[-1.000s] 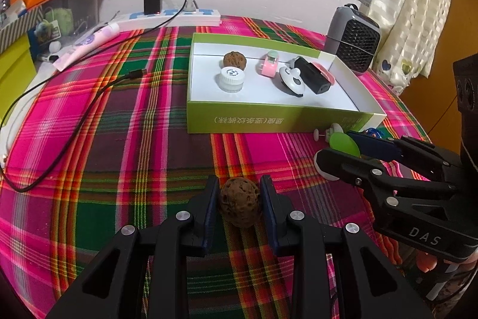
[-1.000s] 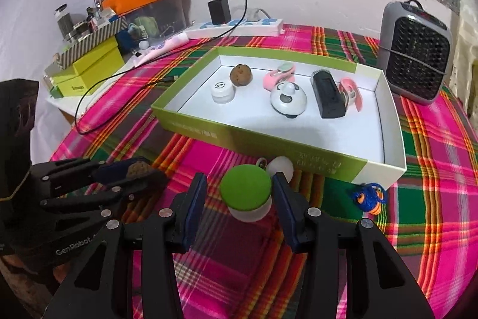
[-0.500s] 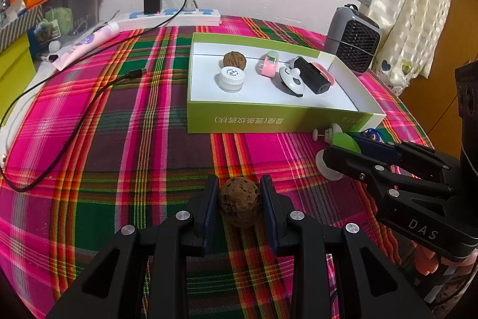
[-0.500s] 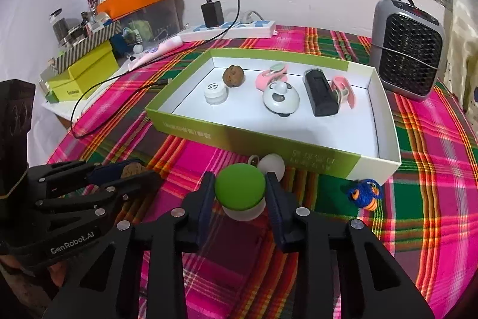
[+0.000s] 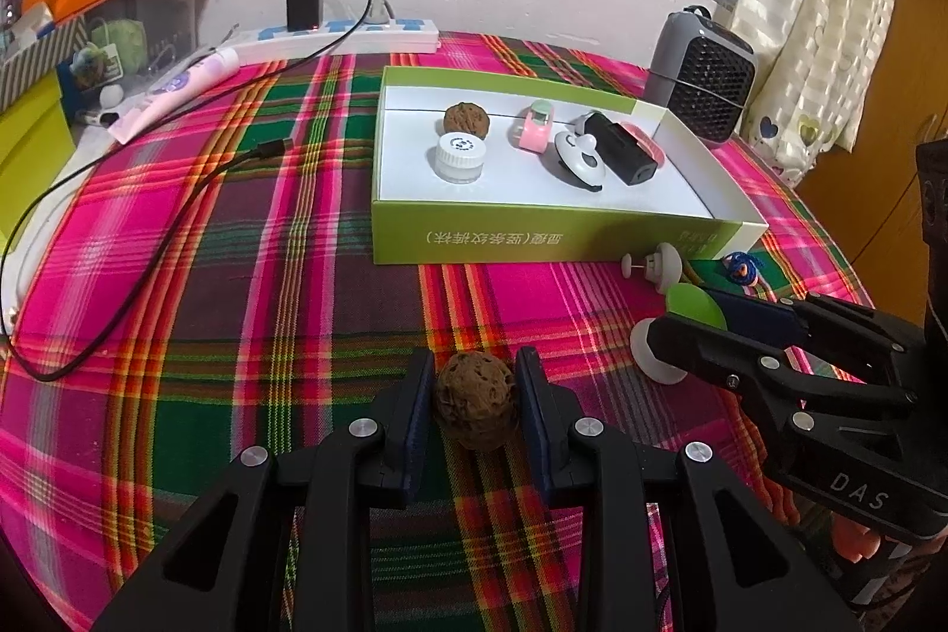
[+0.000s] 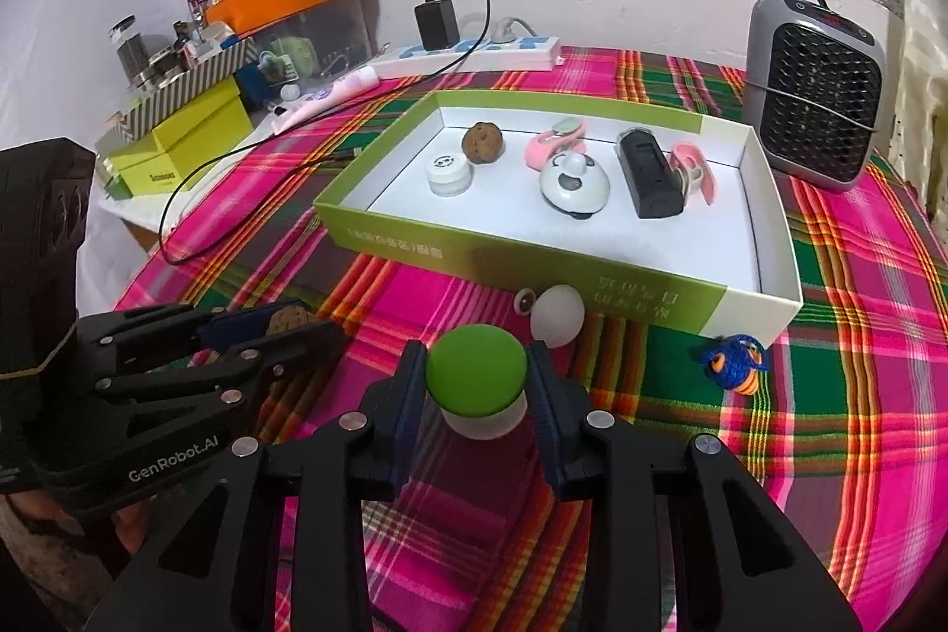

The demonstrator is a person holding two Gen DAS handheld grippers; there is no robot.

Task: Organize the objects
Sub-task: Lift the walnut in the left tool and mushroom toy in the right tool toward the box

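walnut (image 5: 476, 407) clamped between left fingers (image 5: 415, 413); green-lidded jar (image 6: 477, 383) between right fingers (image 6: 546, 413).

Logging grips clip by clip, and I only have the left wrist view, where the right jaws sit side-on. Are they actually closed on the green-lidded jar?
Observer: Yes. In the right wrist view the right gripper has both pads pressed against the sides of the green-lidded jar.
Operator: And the pink thing half hidden behind the black device in the box?
Observer: It is a curved pink clip-like piece, lying right beside the black device inside the green box.
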